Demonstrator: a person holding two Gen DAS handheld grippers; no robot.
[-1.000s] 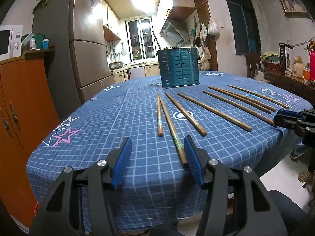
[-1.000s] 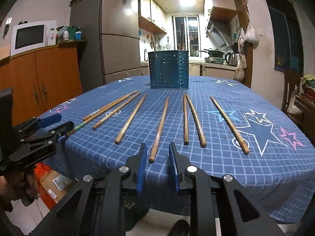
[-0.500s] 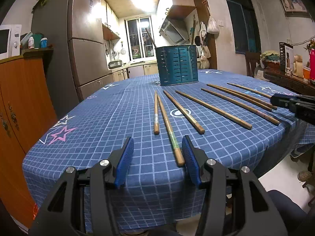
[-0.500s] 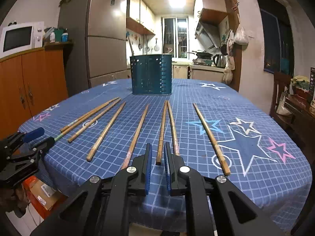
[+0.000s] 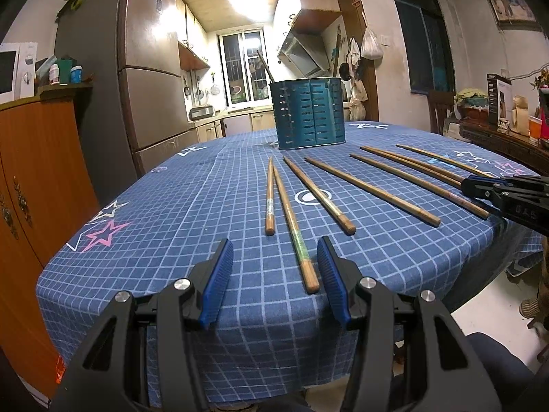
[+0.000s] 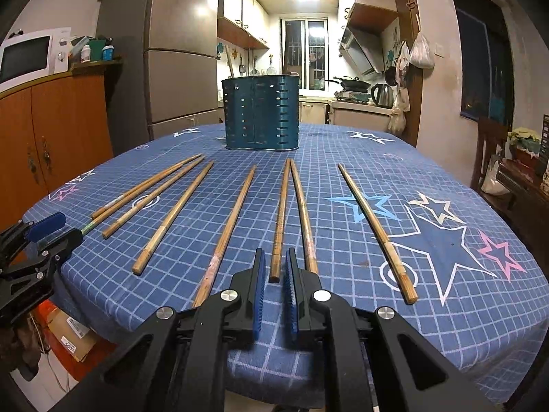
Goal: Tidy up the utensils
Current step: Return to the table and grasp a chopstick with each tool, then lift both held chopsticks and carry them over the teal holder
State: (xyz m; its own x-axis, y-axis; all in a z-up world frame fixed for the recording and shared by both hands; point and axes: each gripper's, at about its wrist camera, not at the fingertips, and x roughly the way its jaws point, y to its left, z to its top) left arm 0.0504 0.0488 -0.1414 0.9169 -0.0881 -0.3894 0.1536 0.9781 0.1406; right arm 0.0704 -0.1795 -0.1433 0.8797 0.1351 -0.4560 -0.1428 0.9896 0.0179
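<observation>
- Chopsticks (image 6: 281, 219) spread flat on bench (image 6: 446, 326), teal holder (image 6: 260, 113) upright behind
- right gripper (image 6: 274, 295) nearly clenched around one chopstick's end, contact unclear
- left gripper (image 5: 274, 274) released, empty

Eight chopsticks (image 6: 229, 230) are lying fanned across the middle of the right wrist frame. One holder (image 6: 260, 113) is standing at upper centre. Two grippers are showing: one (image 6: 274, 285) at bottom centre, one (image 6: 51, 231) at lower left.
</observation>
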